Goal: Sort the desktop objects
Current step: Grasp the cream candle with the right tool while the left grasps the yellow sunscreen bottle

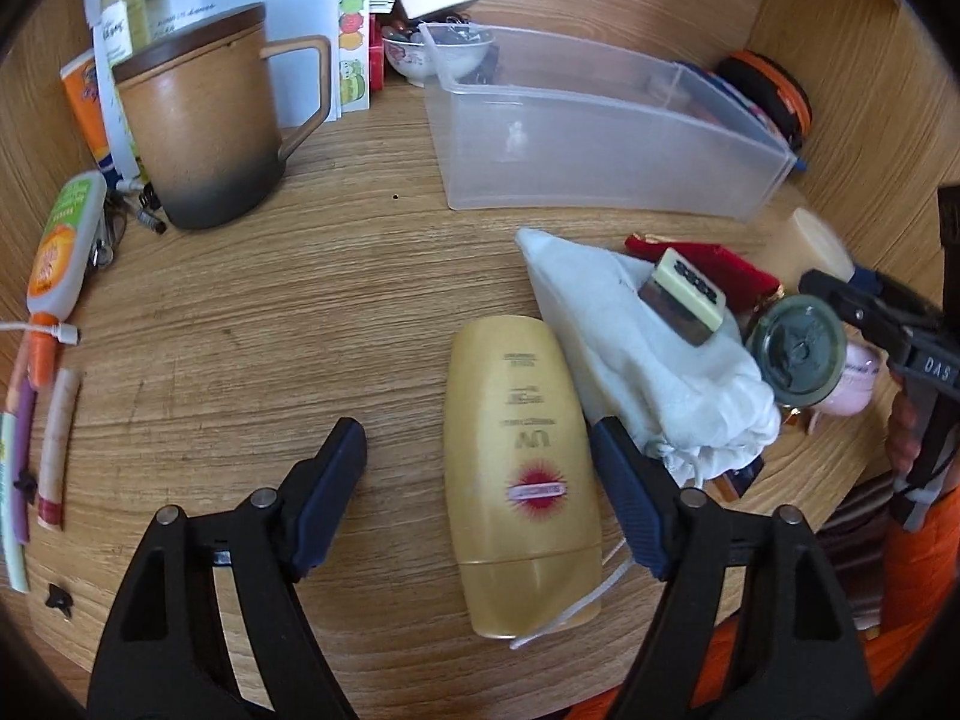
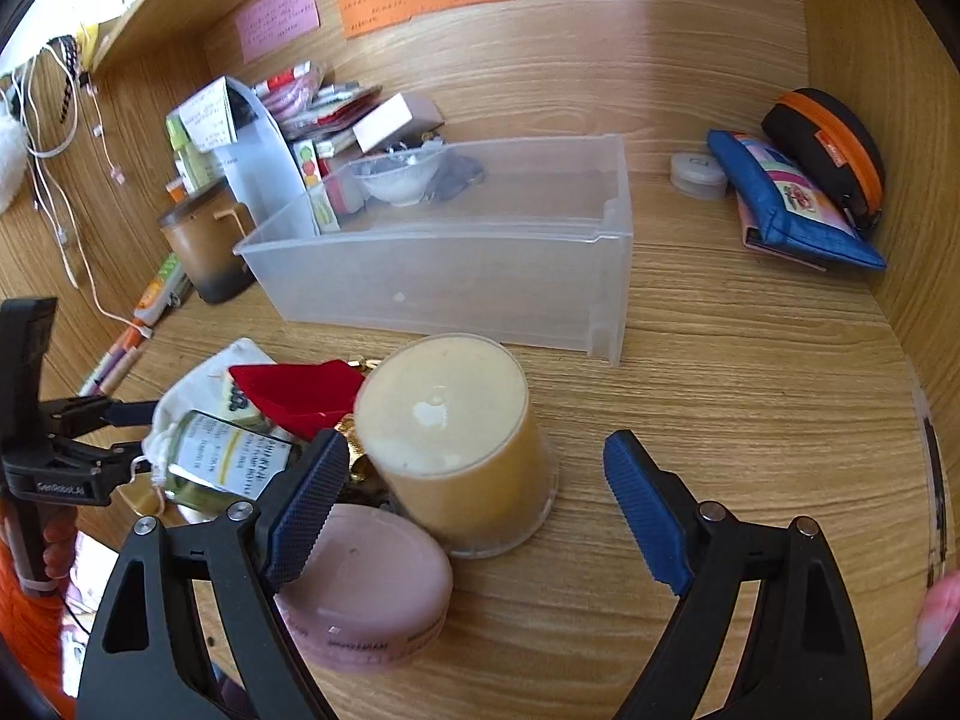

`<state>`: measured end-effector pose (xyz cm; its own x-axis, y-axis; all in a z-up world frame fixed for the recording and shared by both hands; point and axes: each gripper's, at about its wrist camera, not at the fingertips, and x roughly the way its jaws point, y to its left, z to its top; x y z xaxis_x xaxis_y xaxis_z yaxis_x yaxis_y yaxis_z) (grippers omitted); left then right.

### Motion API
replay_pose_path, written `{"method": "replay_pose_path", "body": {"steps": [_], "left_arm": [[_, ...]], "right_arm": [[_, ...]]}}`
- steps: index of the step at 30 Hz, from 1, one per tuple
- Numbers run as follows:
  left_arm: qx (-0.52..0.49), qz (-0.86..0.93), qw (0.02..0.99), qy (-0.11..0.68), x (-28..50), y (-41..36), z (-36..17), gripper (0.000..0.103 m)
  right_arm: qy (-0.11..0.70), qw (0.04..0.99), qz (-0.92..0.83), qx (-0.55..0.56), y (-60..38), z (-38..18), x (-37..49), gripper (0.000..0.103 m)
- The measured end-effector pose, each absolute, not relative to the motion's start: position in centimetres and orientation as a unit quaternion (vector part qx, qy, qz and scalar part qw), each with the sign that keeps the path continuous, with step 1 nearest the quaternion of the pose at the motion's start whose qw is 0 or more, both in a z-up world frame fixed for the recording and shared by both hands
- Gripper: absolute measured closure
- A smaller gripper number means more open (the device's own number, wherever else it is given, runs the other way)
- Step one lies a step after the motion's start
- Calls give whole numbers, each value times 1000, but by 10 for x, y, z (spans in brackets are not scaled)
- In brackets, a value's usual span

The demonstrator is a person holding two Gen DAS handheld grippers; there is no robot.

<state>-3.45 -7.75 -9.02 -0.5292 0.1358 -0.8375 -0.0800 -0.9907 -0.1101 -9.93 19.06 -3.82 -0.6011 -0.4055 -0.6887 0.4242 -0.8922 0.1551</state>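
A yellow sunscreen bottle lies flat on the wooden desk between the fingers of my open left gripper. Its right pad is close beside the bottle and its left pad stands well apart. My right gripper is open around a cream-coloured tub standing on the desk, with neither pad pressing on it. A pink round jar sits under its left finger. Behind these stands a clear plastic bin, seen also in the left wrist view as the bin.
A white drawstring bag carries a mahjong tile, with a green-lidded jar and red pouch beside it. A brown mug, papers and tubes crowd the left. A blue pouch and black case lie far right.
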Motion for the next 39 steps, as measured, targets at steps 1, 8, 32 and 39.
{"method": "replay_pose_path", "body": {"steps": [1,8,32,39], "left_arm": [[-482,874,59,-22,-35,-76,-90,26],[-486,872,49,25,-38,-66,-93,28],[-455,890,19,23,-33,-60,-78,55],[-425,905,8,16,-26,-66,-57,56]], "right_arm": [[15,231,-894,384,189,-40,-101,18],[23,233,-890,392,182,-46,-112,29],[11,226,-904,363,195,-32,-109,48],[12,221,-911,348,199,-17,-105,48]]}}
